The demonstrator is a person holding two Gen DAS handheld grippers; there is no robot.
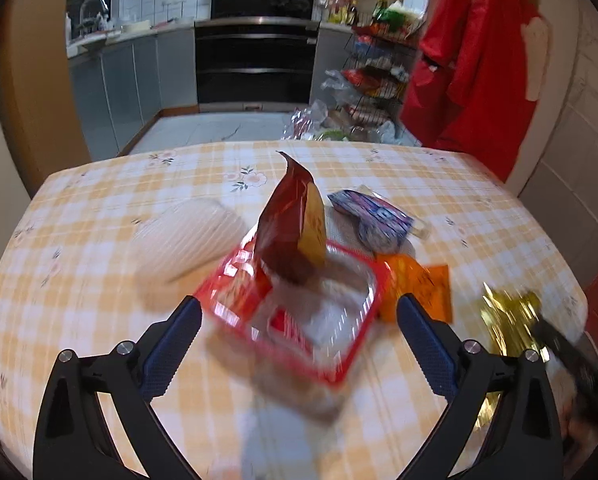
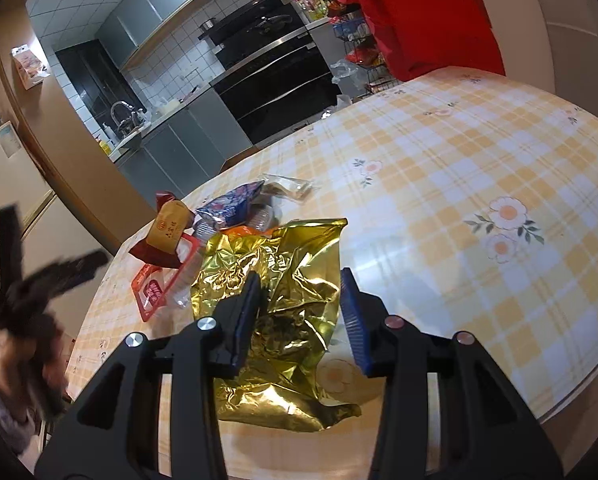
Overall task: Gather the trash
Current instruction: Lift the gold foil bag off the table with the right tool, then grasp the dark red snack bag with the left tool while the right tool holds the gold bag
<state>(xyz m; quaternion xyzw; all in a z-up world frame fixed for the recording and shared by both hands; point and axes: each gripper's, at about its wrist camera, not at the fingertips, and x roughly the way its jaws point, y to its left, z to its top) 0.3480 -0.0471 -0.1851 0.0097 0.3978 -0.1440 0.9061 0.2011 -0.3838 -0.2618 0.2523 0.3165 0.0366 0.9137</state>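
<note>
Tablecloth (image 1: 99, 240) in yellow check with flower prints, covering a rounded table. Far edge curving off toward the kitchen floor and the dark oven; right-hand edge falling away near a red garment (image 1: 471, 60) hung by the wall. Wide bare cloth on the far side and to the right of the trash in the right wrist view, nothing standing there. Trash bunched toward the table's middle and the near-left edge.

Left gripper (image 1: 299, 303) spread wide, blurred, poised above the cloth with nothing between the pads. Just ahead of its fingertips and partly between them, a red-rimmed clear tray (image 1: 339, 360), tilted, one corner pointing back at the camera.

Right gripper (image 2: 299, 276) narrowed to about half, pressing a crumpled gold foil wrapper (image 2: 275, 280) from both sides. Foil sagging below the fingers onto the cloth, its lower end close to the table's near rim. Same foil seen low at the right of the left wrist view, close to the right-hand table edge.

White ribbed plastic container (image 1: 191, 236) left of the tray, touching or nearly so; blur hiding which. Dark red wrapper (image 1: 287, 232) standing upright out of the tray, a tan panel on its right face. Blue-purple packet (image 1: 379, 220) behind the tray, lying flat. Orange packet (image 1: 423, 284) flat beside the tray's right corner, between tray and foil.
</note>
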